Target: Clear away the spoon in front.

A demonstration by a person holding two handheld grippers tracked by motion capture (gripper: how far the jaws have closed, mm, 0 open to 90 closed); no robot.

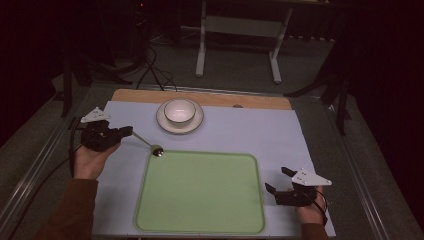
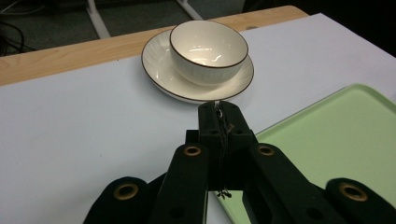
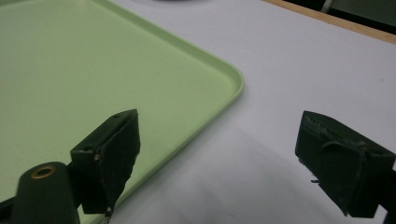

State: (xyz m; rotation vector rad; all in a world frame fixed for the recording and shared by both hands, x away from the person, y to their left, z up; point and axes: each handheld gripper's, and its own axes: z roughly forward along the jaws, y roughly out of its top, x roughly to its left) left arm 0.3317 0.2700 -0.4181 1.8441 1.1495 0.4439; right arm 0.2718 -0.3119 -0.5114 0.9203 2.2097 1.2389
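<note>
Your left gripper (image 1: 131, 131) clamps a spoon (image 1: 149, 145) by its handle, bowl end touching the green tray's (image 1: 200, 227) far-left corner. Your right gripper (image 1: 278, 182) rests wide apart just right of the tray.

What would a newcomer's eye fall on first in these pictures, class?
Probably the big light green tray at the near middle of the table. Next, the cream bowl standing on its saucer at the far edge. Then the left gripper, shut on a metal spoon whose bowl is at the tray's far left corner, while the right gripper waits open beside the tray.
</note>
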